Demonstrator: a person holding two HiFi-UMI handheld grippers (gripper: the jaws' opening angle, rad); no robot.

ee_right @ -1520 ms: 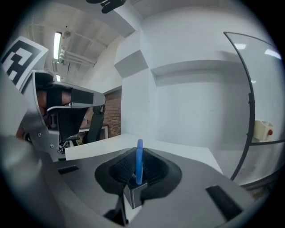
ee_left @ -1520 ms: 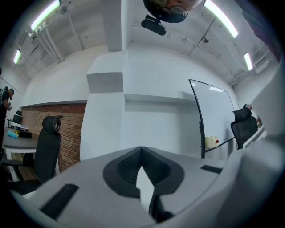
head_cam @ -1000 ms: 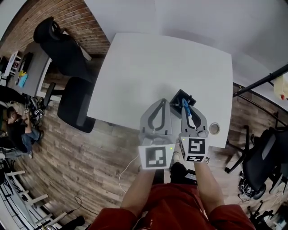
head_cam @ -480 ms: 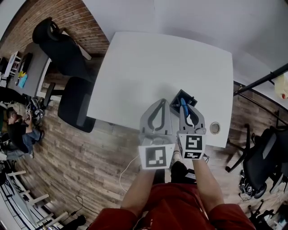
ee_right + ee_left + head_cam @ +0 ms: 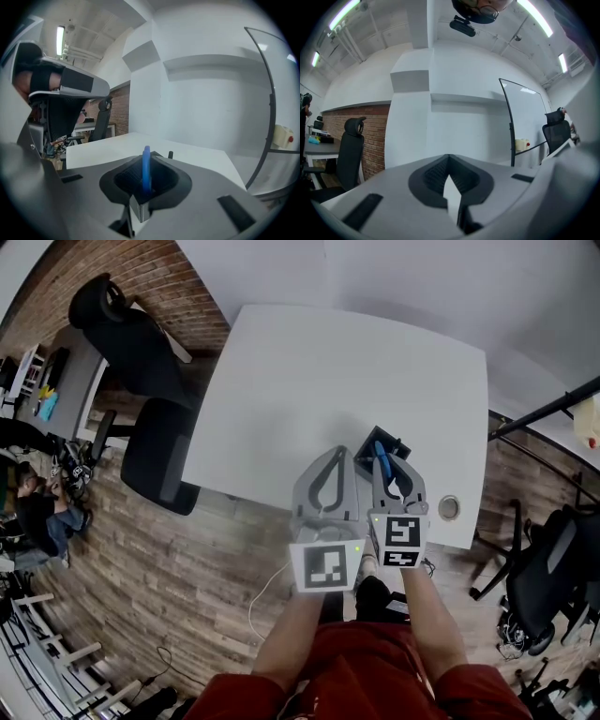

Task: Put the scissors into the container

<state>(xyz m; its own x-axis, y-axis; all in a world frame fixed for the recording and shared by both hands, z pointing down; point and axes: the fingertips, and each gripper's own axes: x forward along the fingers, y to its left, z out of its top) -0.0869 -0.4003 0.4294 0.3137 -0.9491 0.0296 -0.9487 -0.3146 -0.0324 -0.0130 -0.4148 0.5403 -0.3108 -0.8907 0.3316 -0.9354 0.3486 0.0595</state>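
1. Head view: the right tongs (image 5: 380, 467) are sitting slightly nearer the person than a second ago. They are holding the blue-handled scissors (image 5: 380, 454) at the black container (image 5: 396, 442) near the surface's (image 5: 309, 381) front edge. The left tongs (image 5: 335, 456) are waiting just beside them, unmoved.
2. Left gripper view: the left tongs (image 5: 449, 161) are resting with tips together, gripping nothing.
3. Right gripper view: the right tongs (image 5: 144, 183) are pinching the scissors (image 5: 146, 164), whose handle is standing up between the jaws. The jaws have just been easing apart a little, so the release is probably beginning, though the scissors are not yet freed.
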